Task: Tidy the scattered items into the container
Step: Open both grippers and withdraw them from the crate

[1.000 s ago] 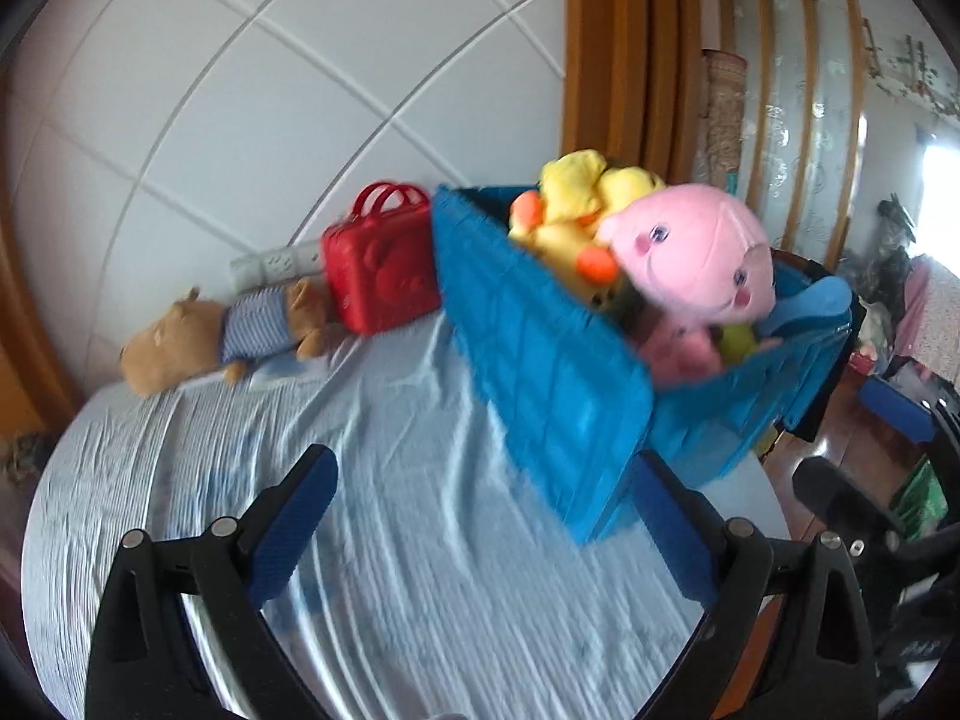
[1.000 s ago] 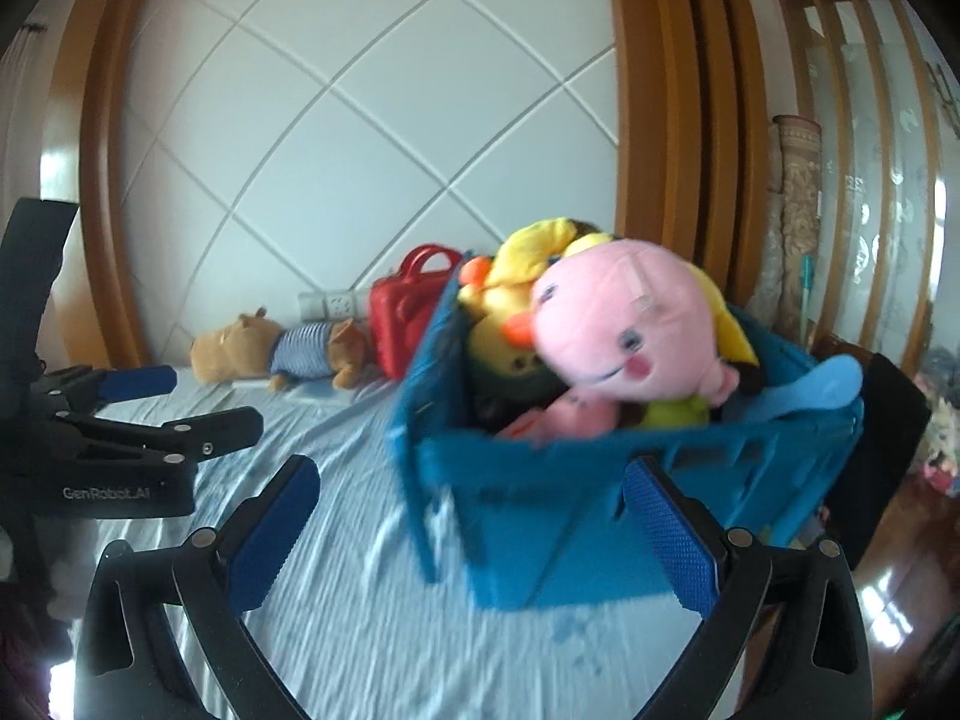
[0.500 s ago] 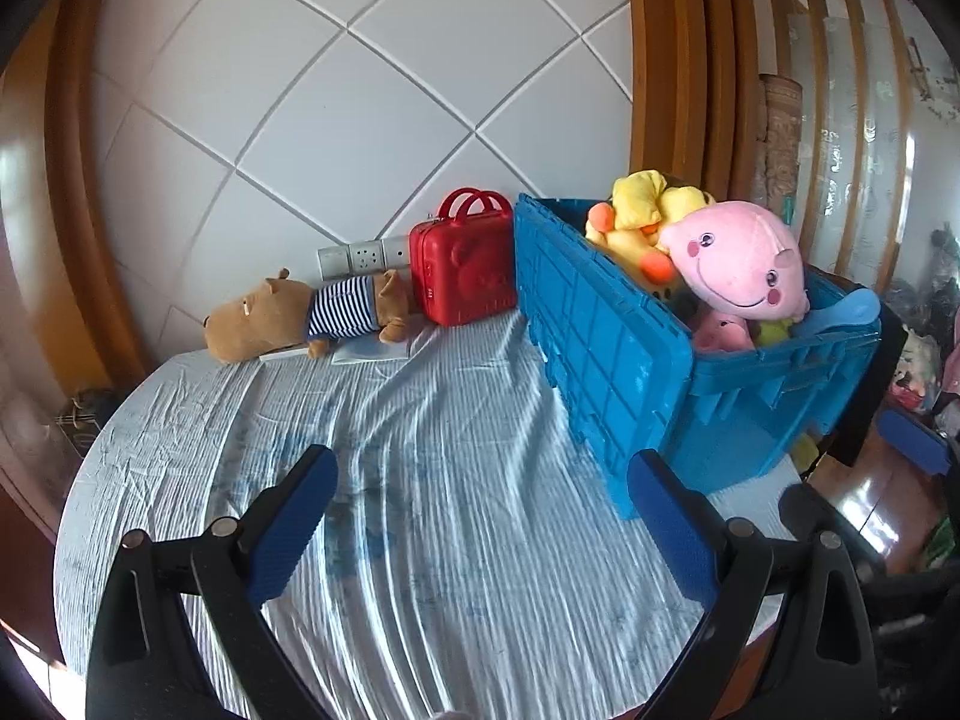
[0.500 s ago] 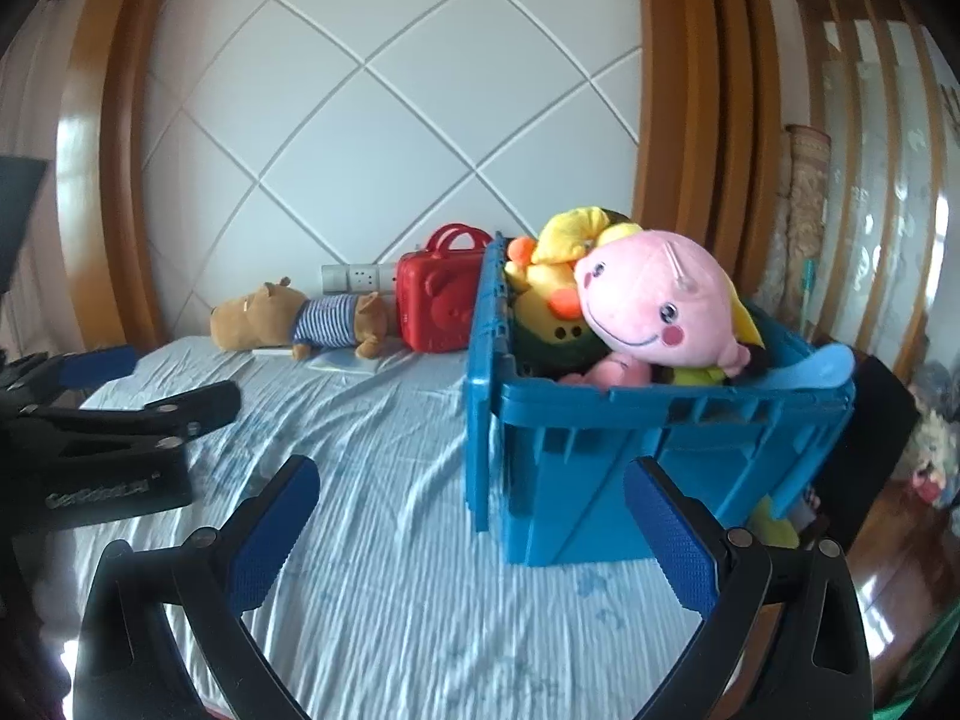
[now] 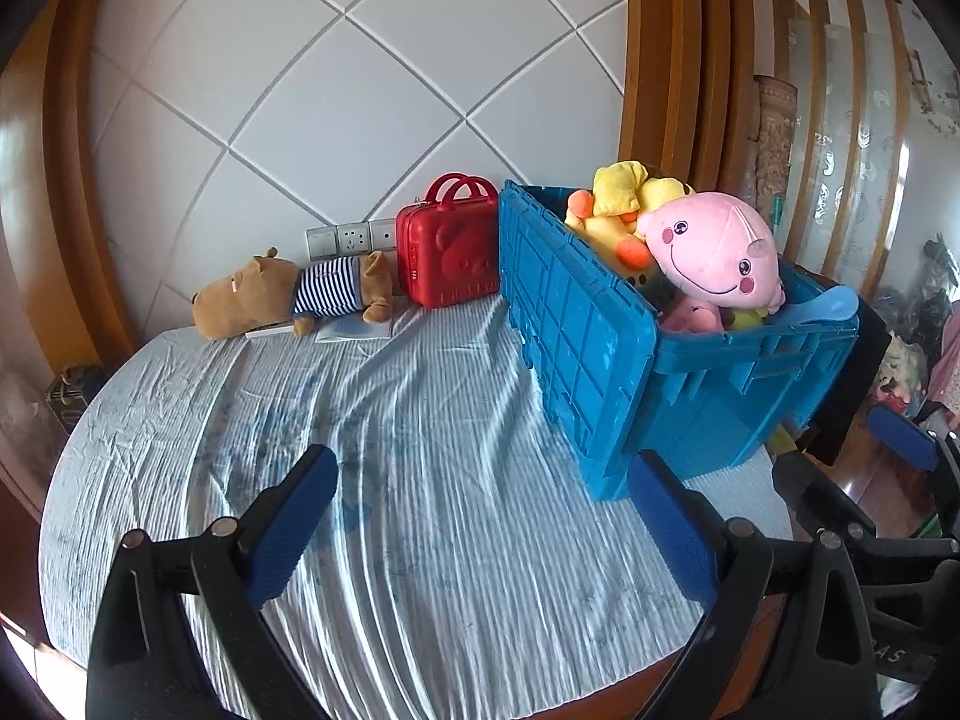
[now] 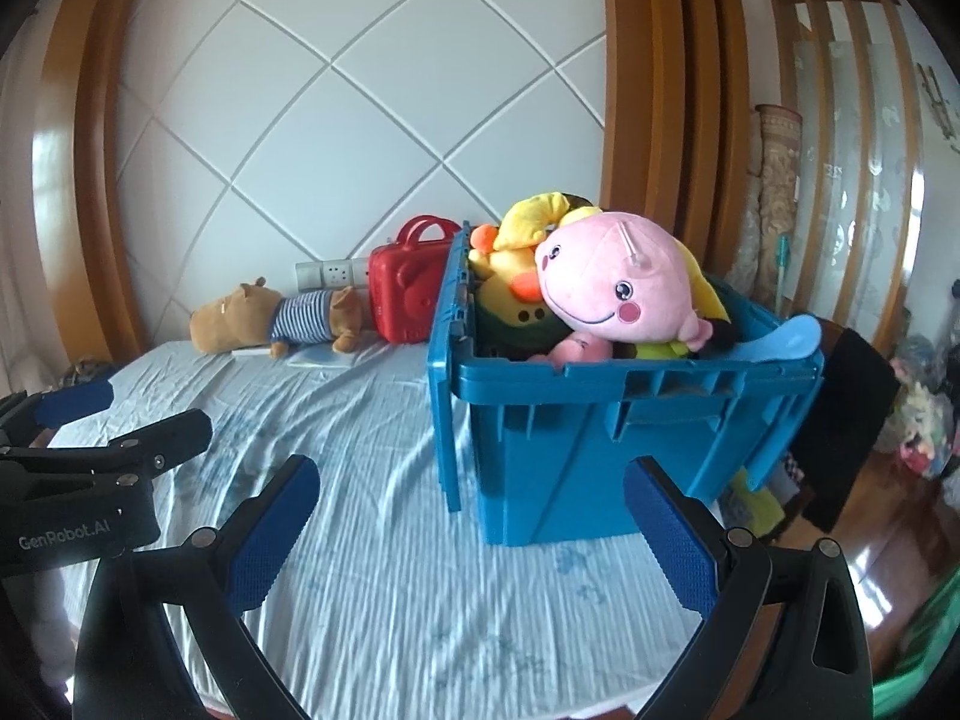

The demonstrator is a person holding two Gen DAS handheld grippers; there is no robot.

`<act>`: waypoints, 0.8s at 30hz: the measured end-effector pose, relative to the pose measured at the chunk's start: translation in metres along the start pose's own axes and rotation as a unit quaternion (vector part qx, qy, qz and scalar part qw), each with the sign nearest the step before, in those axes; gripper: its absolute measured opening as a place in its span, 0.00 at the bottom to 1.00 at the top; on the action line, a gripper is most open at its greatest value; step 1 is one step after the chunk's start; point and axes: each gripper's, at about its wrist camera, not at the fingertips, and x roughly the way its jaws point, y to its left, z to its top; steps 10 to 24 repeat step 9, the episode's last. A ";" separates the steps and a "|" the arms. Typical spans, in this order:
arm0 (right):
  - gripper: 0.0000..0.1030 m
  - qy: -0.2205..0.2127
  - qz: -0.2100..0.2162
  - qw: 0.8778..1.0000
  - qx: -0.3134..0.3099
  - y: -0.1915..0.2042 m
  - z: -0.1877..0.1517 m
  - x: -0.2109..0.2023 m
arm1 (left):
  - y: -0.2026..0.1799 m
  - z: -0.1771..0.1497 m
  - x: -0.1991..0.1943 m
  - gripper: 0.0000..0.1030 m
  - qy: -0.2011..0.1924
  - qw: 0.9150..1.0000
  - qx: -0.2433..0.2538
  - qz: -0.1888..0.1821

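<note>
A blue plastic crate [image 5: 606, 354] [image 6: 576, 450] stands on the bed's right side, heaped with a pink plush [image 5: 714, 252] [image 6: 612, 288], a yellow duck plush [image 5: 624, 204] [image 6: 516, 252] and a light blue scoop [image 6: 780, 342]. A brown bear plush in a striped shirt [image 5: 288, 294] [image 6: 276, 312] lies on its side at the headboard, next to a red toy suitcase [image 5: 450, 258] [image 6: 408, 294]. My left gripper [image 5: 486, 516] is open over bare sheet. My right gripper [image 6: 468, 516] is open too, nothing between its fingers, in front of the crate.
A light blue wrinkled sheet [image 5: 390, 450] covers the bed. Behind it rises a white quilted headboard [image 5: 360, 90] with wall sockets [image 5: 348, 237]. A thin book [image 5: 354, 330] lies under the bear. The left gripper's body [image 6: 90, 480] shows at the right wrist view's left edge. Floor and clutter lie to the right.
Both grippers have pulled back and risen away from the crate, which now looks smaller and upright in view. The toys have not moved. Both stay open.
</note>
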 end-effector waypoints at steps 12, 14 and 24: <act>1.00 0.008 0.001 1.000 0.003 -0.003 0.001 0.008 | -0.002 0.003 0.002 0.96 -0.001 1.000 0.003 -0.008; 1.00 0.008 0.001 1.000 0.003 -0.003 0.001 0.008 | -0.002 0.003 0.002 0.96 -0.001 1.000 0.003 -0.008; 1.00 0.008 0.001 1.000 0.003 -0.003 0.001 0.008 | -0.002 0.003 0.002 0.96 -0.001 1.000 0.003 -0.008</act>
